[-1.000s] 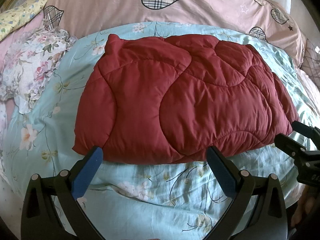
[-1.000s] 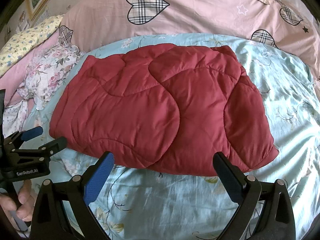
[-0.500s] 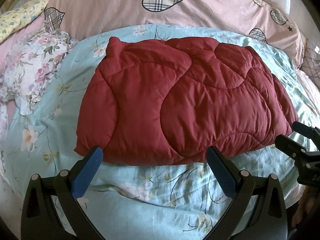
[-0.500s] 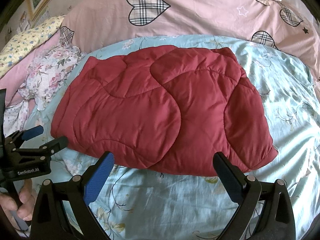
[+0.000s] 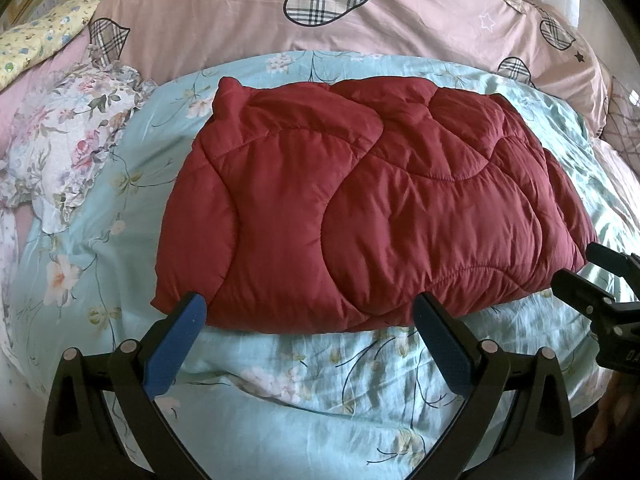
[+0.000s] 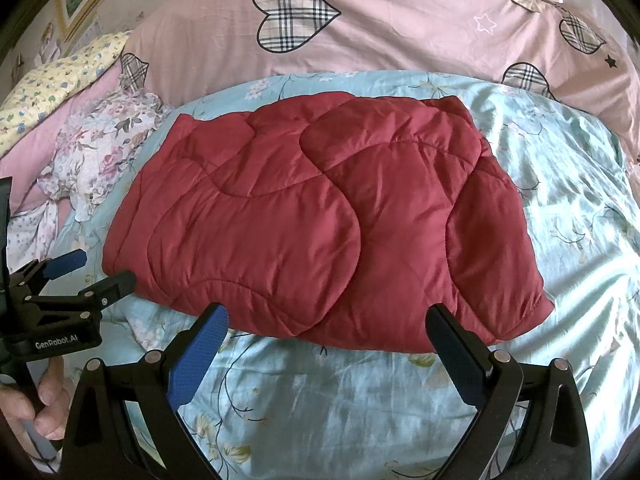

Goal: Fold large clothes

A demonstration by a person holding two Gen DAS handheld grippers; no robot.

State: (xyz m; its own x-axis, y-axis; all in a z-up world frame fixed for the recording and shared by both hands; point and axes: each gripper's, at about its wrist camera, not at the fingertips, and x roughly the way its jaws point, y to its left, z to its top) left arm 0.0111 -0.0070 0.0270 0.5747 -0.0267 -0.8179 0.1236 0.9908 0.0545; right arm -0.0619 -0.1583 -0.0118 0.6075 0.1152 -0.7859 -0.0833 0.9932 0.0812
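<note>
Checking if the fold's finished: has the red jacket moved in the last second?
No. The red jacket keeps its place against the pink plaid-heart duvet and the floral sheet in both views.

I see a bed covered by a light-blue floral sheet (image 6: pixel 568 200), creased and catching bright daylight on its right side. A pink duvet with plaid hearts (image 6: pixel 400 28) is banked along the far edge. At far left lie a yellow floral pillow (image 6: pixel 60 76) and ruffled floral fabric (image 5: pixel 68 148) (partly bunched). A gilt picture frame (image 6: pixel 76 8) hangs on the wall.
</note>
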